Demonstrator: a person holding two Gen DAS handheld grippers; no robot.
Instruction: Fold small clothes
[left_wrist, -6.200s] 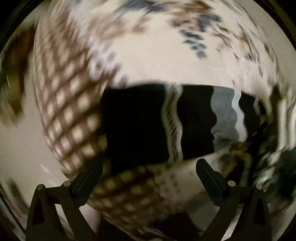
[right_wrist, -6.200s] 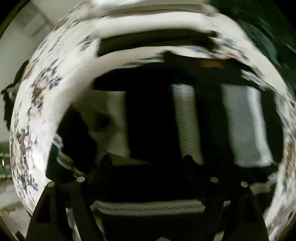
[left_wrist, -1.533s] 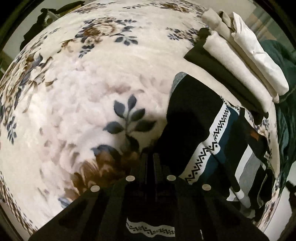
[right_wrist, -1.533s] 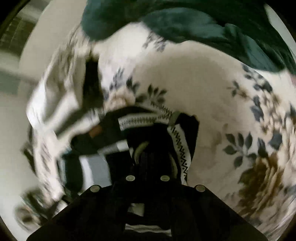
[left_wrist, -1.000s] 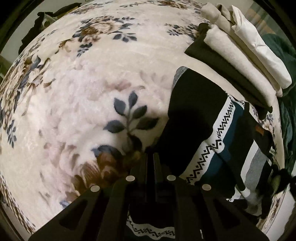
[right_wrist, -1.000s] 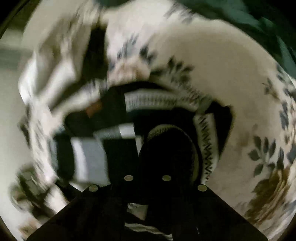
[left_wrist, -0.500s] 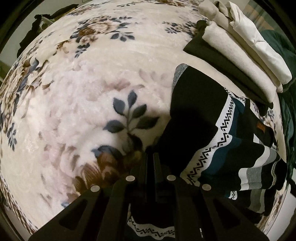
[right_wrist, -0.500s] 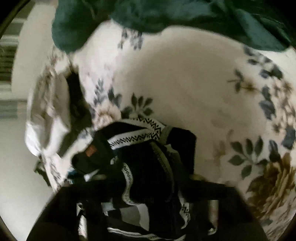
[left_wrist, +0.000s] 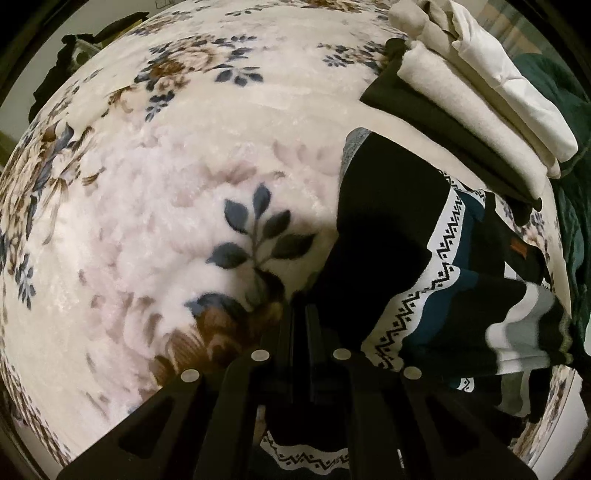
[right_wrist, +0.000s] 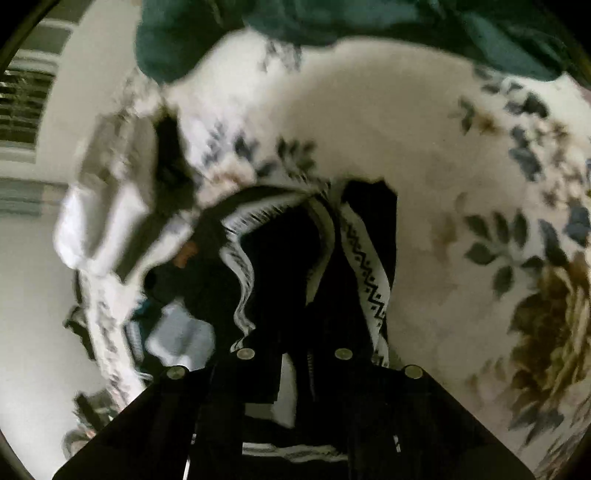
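Mid-fold: left gripper (left_wrist: 301, 314) pins the sweater (left_wrist: 399, 229) clamped, right gripper (right_wrist: 295, 332) just closed on its edge, next carrying it across.

You have one black knitted garment (left_wrist: 391, 236) with white zigzag bands and grey and teal stripes, one stack of four folded clothes (left_wrist: 476, 99), three cream or white over one black, at the far right edge of the single cream floral plush blanket (left_wrist: 184, 177), plus one dark green cloth (right_wrist: 369, 22) heap
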